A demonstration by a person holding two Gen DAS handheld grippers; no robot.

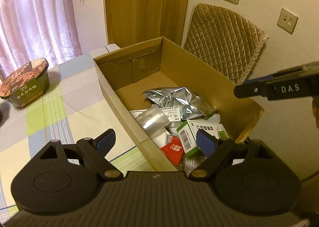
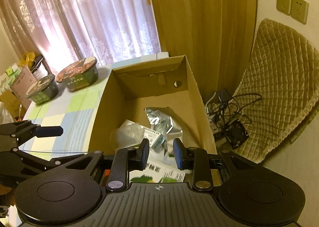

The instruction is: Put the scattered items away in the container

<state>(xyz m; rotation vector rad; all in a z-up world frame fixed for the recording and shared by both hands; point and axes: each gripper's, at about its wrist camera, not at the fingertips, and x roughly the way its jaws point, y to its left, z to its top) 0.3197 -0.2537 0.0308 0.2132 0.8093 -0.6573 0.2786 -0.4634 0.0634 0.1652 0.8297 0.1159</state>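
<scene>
Left gripper fingers spread wide, right gripper fingers parted, both empty above cardboard box.

Right gripper above the open cardboard box, jaws parted with nothing between them.

Inside the box lie a crumpled silver foil pouch, a clear plastic bag and a green-and-white carton. On the checked surface beside it stand two instant-meal bowls. The left gripper shows at the left edge.
</scene>
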